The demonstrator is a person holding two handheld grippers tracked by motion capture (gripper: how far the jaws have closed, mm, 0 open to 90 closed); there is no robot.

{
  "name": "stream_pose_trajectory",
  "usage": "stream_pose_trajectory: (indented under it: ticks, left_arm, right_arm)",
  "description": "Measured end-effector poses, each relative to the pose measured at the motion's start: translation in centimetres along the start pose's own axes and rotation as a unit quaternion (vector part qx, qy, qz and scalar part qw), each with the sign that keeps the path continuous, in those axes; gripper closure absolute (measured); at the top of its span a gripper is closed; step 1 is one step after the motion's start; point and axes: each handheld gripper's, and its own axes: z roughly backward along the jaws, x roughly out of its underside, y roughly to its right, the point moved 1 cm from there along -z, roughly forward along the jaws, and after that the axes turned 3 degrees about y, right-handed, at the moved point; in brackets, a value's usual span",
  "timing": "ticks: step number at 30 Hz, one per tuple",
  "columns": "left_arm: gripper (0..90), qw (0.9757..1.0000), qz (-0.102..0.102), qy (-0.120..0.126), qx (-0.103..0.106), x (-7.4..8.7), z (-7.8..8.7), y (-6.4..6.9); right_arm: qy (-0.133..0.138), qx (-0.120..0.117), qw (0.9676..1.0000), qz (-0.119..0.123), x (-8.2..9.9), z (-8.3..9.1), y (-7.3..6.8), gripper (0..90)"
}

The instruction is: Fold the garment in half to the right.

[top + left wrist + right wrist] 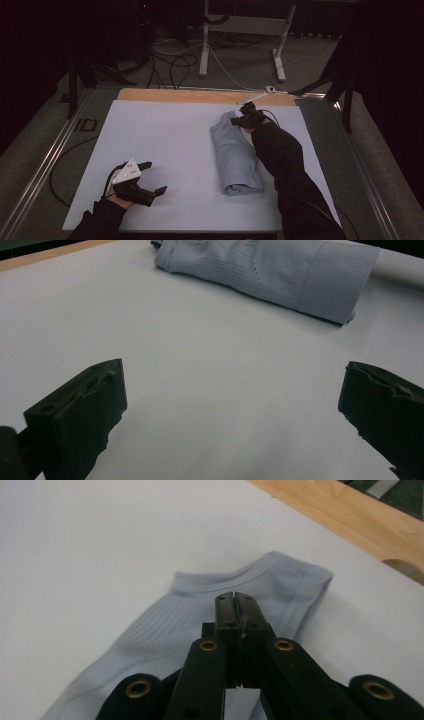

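A pale grey folded garment point(235, 155) lies lengthwise on the right half of the white table cover point(165, 135). My right gripper point(245, 119) hovers over its far end with the jaws shut together. In the right gripper view the closed tips point(234, 597) sit just above the garment's ribbed hem point(280, 585), and no cloth shows between them. My left gripper point(156, 177) rests near the front left of the table, open, well clear of the garment. In the left gripper view its jaws point(232, 390) stand wide over bare cover, and the garment point(265, 270) lies farther off.
A strip of wooden tabletop point(200, 95) shows past the cover's far edge. Behind the table stand a white desk frame point(204, 45) and loose floor cables point(175, 65). A metal rail point(45, 165) runs along the left side.
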Motion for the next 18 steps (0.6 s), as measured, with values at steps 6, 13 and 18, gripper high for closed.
stream_pose_trajectory:
  ticks: [6, 13, 18]
  left_arm:
    - [0.0, 1.0, 0.001, 0.002, -0.002, 0.0, 0.1, 0.0]
    - [0.0, 1.0, -0.002, -0.002, -0.001, 0.0, 0.1, 0.0]
    - [0.0, 1.0, 0.003, -0.001, -0.002, 0.0, 0.2, -0.2]
  right_arm:
    - [0.005, -0.019, 0.9998, 0.008, 0.6, 1.5, -1.7, 90.0]
    - [0.013, -0.035, 0.999, 0.023, 1.6, 3.3, -3.7, 90.0]
    - [0.021, -0.046, 0.998, 0.039, 1.9, 4.3, -5.1, 90.0]
